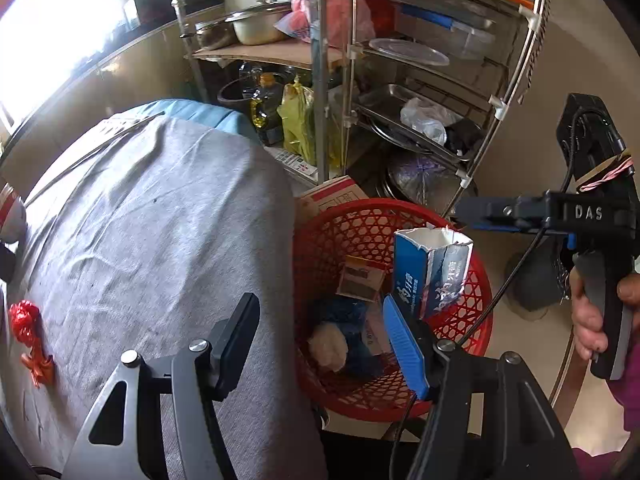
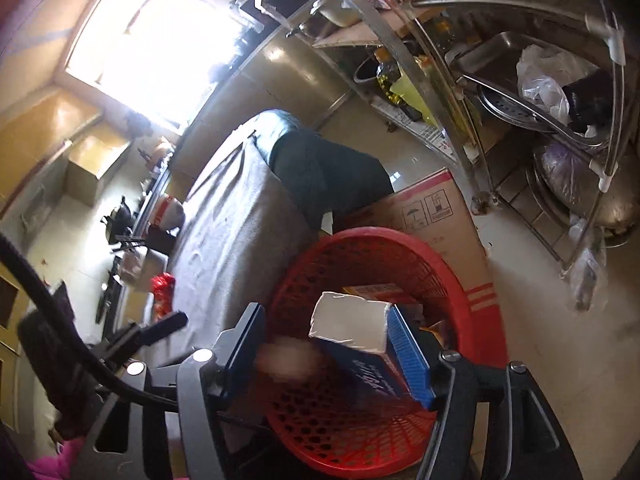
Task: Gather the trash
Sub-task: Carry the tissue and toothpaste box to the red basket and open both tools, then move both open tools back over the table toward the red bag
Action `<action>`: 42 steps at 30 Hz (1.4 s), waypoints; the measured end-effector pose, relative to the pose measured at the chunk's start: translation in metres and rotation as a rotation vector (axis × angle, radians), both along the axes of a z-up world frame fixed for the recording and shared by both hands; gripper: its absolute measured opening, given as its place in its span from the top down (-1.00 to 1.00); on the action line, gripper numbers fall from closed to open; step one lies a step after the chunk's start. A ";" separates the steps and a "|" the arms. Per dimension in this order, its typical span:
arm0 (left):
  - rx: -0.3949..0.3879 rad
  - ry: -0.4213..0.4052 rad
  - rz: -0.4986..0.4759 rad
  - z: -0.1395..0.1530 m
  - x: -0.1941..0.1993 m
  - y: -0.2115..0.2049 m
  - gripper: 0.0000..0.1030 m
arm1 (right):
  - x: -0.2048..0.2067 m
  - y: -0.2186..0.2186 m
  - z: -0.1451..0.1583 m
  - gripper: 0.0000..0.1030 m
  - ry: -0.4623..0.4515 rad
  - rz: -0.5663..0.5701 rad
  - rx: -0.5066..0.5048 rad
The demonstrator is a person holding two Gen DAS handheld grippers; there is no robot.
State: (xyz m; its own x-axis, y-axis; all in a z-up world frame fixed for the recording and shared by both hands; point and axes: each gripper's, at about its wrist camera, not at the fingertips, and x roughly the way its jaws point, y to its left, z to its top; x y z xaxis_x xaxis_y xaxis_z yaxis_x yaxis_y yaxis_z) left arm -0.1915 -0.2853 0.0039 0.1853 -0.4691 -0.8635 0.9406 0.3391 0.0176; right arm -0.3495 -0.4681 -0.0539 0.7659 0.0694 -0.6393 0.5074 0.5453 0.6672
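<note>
Both the left gripper and the right gripper point steeply downward, fingers spread apart.

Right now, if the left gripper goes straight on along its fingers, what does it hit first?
Probably the red basket beside the table: the left gripper points down at its near rim and the trash inside. Depth is hard to judge.

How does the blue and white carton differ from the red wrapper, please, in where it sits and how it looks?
The blue and white carton is over the red basket, while the red wrapper lies on the grey cloth. The carton is a boxy shape with a torn-open top; the wrapper is crumpled and flat. The carton looks much bulkier than the wrapper. Both appear to be discarded packaging.
</note>
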 end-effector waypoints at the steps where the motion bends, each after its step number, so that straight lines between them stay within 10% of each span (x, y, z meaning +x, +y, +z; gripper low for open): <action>1: -0.004 0.000 0.012 0.001 0.003 0.004 -0.27 | -0.001 -0.001 0.002 -0.31 -0.001 -0.007 -0.008; 8: -0.035 0.053 0.228 -0.003 0.059 0.058 -0.27 | 0.015 0.007 0.014 -0.31 -0.038 0.009 -0.022; 21: 0.018 -0.137 0.654 0.007 0.119 0.201 -0.28 | 0.143 0.112 0.043 -0.32 -0.078 0.324 -0.087; 33: -0.022 -0.134 0.841 0.002 0.147 0.280 -0.28 | 0.227 0.231 0.077 -0.37 -0.160 0.399 -0.548; 42: -0.036 -0.099 0.923 -0.012 0.169 0.311 -0.28 | 0.274 0.261 0.052 -0.37 -0.077 0.462 -0.543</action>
State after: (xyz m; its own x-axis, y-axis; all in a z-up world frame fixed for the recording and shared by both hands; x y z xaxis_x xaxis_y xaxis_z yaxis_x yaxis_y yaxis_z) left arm -0.0224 0.0258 -0.0079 0.5708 -0.1251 -0.8115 0.2924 0.9545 0.0585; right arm -0.0760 -0.2075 -0.0020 0.7794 0.0854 -0.6207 0.1064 0.9582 0.2655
